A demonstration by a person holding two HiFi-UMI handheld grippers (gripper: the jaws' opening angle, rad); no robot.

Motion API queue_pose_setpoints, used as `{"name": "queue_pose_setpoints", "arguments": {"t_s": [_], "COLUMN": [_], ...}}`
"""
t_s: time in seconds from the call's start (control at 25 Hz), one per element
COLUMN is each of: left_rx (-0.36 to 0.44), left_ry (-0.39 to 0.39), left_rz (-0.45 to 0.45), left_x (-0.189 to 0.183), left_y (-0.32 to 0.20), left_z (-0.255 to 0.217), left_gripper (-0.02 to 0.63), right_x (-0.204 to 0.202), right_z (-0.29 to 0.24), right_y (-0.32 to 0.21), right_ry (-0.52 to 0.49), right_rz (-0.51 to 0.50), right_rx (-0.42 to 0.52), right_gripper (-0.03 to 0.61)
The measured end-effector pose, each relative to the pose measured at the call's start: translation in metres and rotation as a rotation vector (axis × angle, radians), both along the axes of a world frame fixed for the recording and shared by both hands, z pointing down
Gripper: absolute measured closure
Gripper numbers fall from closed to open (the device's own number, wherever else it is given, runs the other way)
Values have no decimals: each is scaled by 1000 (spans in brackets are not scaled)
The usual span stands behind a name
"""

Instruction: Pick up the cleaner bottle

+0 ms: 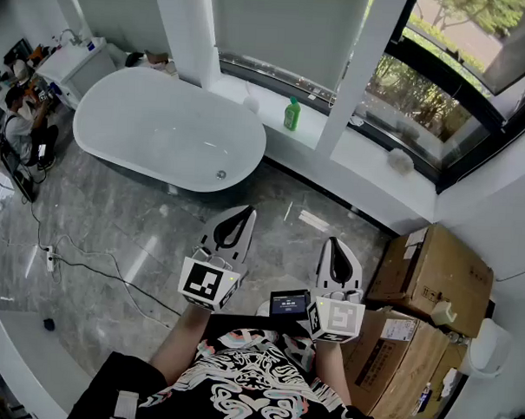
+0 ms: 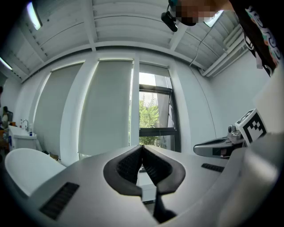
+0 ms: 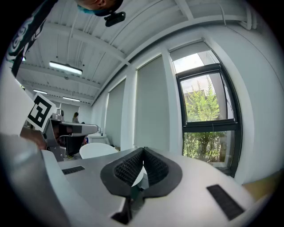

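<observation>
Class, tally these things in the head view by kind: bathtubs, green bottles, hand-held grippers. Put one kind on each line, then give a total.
Bathtub: 1
Green bottle: 1
Hand-held gripper: 2, left and right
Total: 4

Glossy white bathtub (image 1: 162, 126), polished marble floor (image 1: 114, 232).

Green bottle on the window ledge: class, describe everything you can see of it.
The small green bottle, plastic by its look, narrower at the top, stands upright on the white window ledge, beside a white pillar, behind the white oval bathtub. Only the ledge touches it. Too small to show any label.
</observation>
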State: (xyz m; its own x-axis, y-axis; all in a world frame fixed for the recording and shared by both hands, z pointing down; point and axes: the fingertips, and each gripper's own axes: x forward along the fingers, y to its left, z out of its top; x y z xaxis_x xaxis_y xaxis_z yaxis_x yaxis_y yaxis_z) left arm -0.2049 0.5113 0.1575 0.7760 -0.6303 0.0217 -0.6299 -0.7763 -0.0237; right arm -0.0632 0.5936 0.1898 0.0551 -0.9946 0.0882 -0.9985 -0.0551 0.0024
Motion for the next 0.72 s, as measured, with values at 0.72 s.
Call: {"name": "queue_pose_setpoints", "arguments": {"t_s": [0.72], "left_rx": [24], "left_ry": [2], "left_rz": [-5], "left_x": [33], "left_y": [14], "left_z": [1], "left_gripper": [598], "right_x": [40], "right_z": [3], "right_y": [18], "right_ry": [-32], "right_rz": [6], "right_rx": [23], "right_gripper": [551]}}
